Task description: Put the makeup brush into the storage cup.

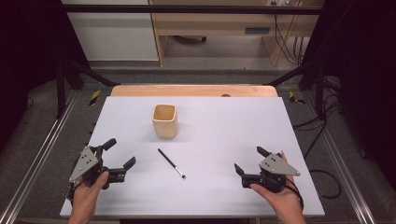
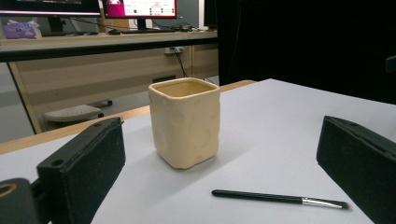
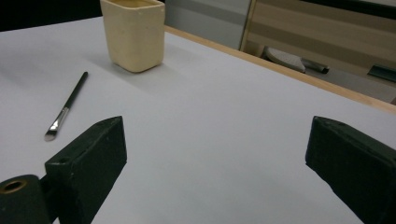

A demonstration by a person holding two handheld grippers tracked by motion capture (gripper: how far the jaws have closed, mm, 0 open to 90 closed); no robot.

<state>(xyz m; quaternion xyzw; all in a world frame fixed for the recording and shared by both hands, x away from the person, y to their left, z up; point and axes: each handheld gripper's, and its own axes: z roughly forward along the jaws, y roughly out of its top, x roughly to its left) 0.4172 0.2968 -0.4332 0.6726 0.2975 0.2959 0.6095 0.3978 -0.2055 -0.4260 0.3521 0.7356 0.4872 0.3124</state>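
worktop (image 1: pixel 224 140): matte white board, wood back edge
cup (image 1: pixel 165 121): cream, squarish, dimpled, mid-back
brush (image 1: pixel 171 163): thin black, centre
my left gripper (image 1: pixel 120 153): spread, empty
my right gripper (image 1: pixel 248 159): spread, empty

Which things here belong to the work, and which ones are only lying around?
Belong to the work:
- cream square cup
- black-handled brush
- left gripper, open
- right gripper, open

Only lying around:
- desk with monitors
- chair base
- floor cables
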